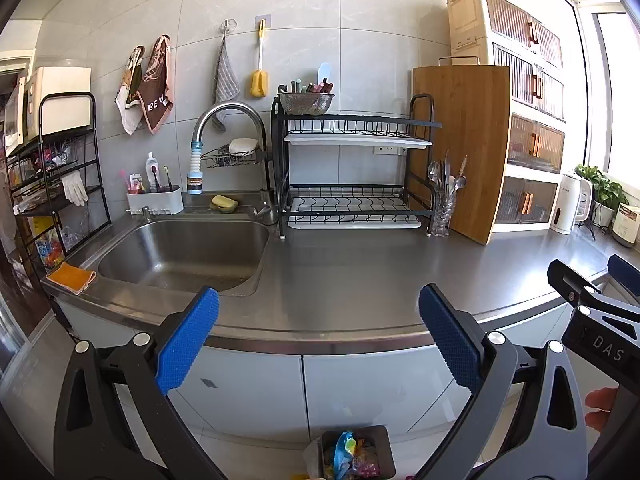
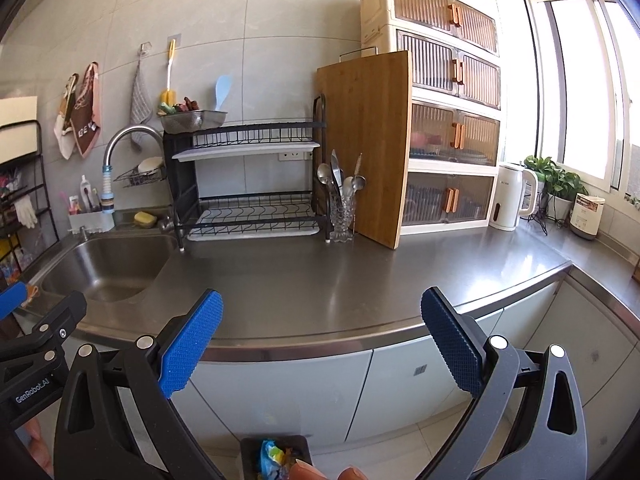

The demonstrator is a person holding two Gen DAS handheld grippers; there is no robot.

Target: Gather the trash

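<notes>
We hold both tongs apart — left gripper [image 1: 319, 336], right gripper [image 2: 322, 338] — trash bin [image 1: 386, 446] at six o'clock.

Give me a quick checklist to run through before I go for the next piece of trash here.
1. Left gripper open and holding nothing: ok.
2. Right gripper open and holding nothing: ok.
3. Trash bin on the floor below the counter, open-topped, wrappers already inside: ok.
4. Loose trash left on the steel countertop: none visible, ok.
5. Trash in the sink: basin looks bare, though the near side is hidden; cannot tell.
6. Room left in the bin: cannot tell.
</notes>
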